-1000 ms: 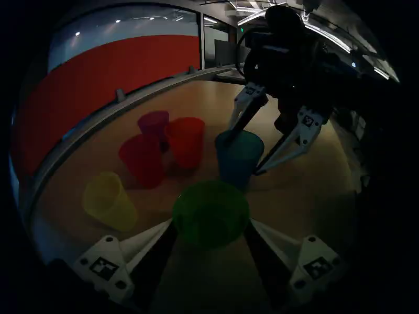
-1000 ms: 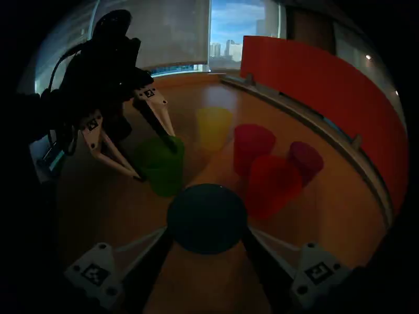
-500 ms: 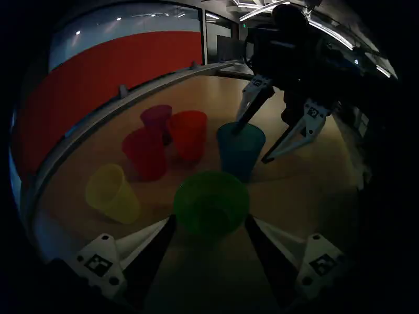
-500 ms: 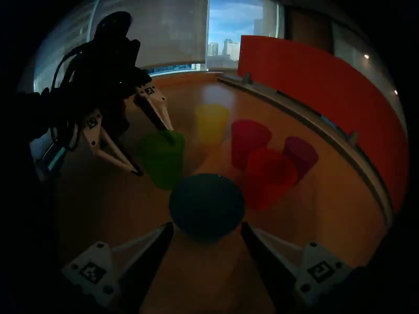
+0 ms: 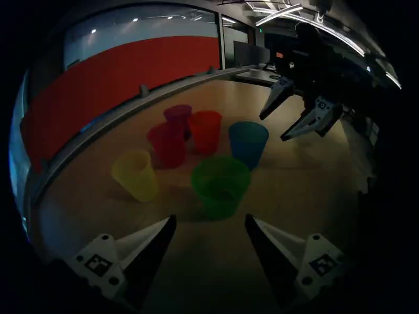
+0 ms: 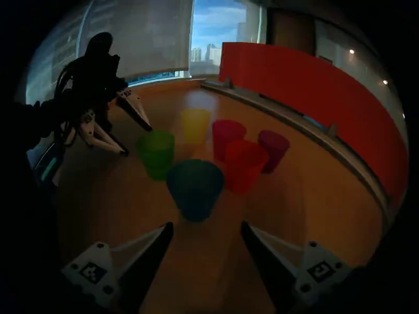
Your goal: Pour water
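Here, my left gripper [image 5: 209, 230] and right gripper [image 6: 206, 233], fingers wide and empty, face the green cup [image 5: 220, 186] and blue cup [image 6: 195, 188] on the tabletop [image 6: 314, 204]: light, bendy plastic, I judge, best pinched mid-wall.

Six cups cluster mid-table [image 5: 304, 193]. The left gripper [image 5: 209, 230], fingers spread, faces the green cup [image 5: 220, 184] across a strip of tabletop. A gap separates the green cup from the yellow cup [image 5: 135, 174]. The teal cup [image 5: 248, 144] sits just behind green. The red cup [image 5: 167, 145], orange cup [image 5: 205, 131] and purple cup [image 5: 178, 113] are packed tight, overlapping. The right gripper [image 6: 207, 230], fingers spread, faces teal across tabletop. A red partition [image 5: 115, 73] bounds the table's far edge.
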Available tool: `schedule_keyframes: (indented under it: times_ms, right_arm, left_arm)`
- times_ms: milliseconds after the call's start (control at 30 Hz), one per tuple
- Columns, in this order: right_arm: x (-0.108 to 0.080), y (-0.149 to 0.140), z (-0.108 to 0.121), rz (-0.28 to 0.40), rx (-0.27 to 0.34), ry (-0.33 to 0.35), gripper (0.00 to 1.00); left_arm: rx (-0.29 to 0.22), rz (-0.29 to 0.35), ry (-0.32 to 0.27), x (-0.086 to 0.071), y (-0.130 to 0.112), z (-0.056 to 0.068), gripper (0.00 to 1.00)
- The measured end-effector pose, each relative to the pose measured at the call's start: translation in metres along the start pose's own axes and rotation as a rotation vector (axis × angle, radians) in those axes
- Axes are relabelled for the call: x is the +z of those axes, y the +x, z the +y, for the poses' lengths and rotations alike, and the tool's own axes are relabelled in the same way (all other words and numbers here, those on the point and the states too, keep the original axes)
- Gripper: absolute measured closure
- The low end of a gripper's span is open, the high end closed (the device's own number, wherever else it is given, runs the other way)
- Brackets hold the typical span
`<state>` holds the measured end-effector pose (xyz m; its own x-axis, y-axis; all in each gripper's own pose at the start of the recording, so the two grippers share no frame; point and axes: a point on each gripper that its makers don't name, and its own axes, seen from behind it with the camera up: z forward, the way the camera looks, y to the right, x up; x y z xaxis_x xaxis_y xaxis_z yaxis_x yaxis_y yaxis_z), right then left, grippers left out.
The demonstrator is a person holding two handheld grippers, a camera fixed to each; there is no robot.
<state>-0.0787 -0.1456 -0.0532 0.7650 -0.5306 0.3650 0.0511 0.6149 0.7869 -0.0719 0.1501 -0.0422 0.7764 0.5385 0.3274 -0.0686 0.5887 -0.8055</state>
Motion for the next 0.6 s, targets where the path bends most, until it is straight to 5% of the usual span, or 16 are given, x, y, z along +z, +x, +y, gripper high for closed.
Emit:
schedule_keyframes:
  times_ms: [300, 600]
  right_arm:
    - [-0.018, -0.001, 0.002, 0.038, 0.030, -0.046, 0.00]
    - [-0.039, 0.015, 0.008, 0.148, 0.063, -0.122, 0.00]
  left_arm:
    - [-0.050, 0.057, 0.089, -0.025, 0.003, -0.009, 0.03]
    - [-0.099, 0.157, 0.191, -0.053, 0.014, -0.022, 0.03]
